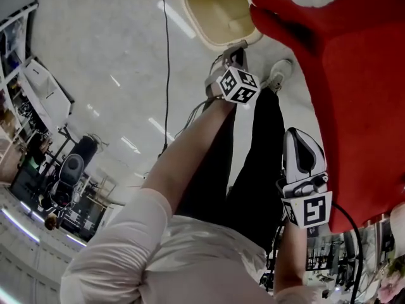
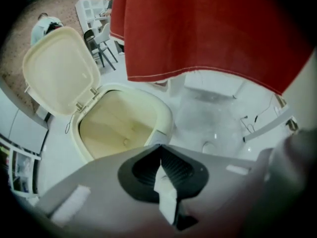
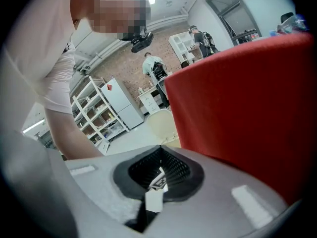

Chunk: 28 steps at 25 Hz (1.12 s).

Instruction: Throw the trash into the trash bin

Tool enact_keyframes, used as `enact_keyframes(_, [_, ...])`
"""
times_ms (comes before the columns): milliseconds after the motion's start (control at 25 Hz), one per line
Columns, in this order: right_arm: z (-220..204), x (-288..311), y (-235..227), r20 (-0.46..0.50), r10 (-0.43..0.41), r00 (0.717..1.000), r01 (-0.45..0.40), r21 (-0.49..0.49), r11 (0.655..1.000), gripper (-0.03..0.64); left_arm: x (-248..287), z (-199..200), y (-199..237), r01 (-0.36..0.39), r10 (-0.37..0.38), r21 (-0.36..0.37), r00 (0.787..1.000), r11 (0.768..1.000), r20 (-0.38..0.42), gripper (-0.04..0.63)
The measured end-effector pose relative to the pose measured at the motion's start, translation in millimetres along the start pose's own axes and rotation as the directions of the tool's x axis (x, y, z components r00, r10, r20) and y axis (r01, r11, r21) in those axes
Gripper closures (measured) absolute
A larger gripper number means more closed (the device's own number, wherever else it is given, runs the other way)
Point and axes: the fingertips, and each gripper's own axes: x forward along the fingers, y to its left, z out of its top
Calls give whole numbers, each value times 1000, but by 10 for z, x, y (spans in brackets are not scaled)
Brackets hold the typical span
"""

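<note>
The bin point(image 1: 221, 8) at the top centre of the head view has a bare mouth. Its lid point(image 2: 62, 71) is tipped back at the upper left of the left gripper view, so the way straight down into the bin is free. The red cloth point(image 1: 354, 94) fills the right side of the head view, and its edge hangs just beside the bin's right rim. Left of the bin the floor point(image 1: 95, 49) lies open but for a thin cable point(image 1: 168, 75).
</note>
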Motion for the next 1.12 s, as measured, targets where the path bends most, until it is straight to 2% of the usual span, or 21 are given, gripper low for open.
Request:
enact_keyframes(160, [-2,-68,25,3,1,1000,-1,-2,1000,617,-66,36,18,30,-30,-43,1000,999,-3,592])
enact_keyframes(360, [104,-140,101,17,-7,1000,7,-19,1000,617,-337,114,101,52,-51,-44,998,998,28,592])
enact_keyframes(520, [243,-189,183,32,-11,999,11,-27,1000,617,-689,246,110,96,-90,-71,992,993,85,592])
enact_keyframes(800, [545,-264,344,37,-8,999,10,-68,998,617,-1308,566,153,117,-102,-80,980,990,171,592])
enact_keyframes(1120, [677,-431,461,-13,-53,998,51,-142,989,617,-2086,670,173,153,-128,-119,973,981,190,592])
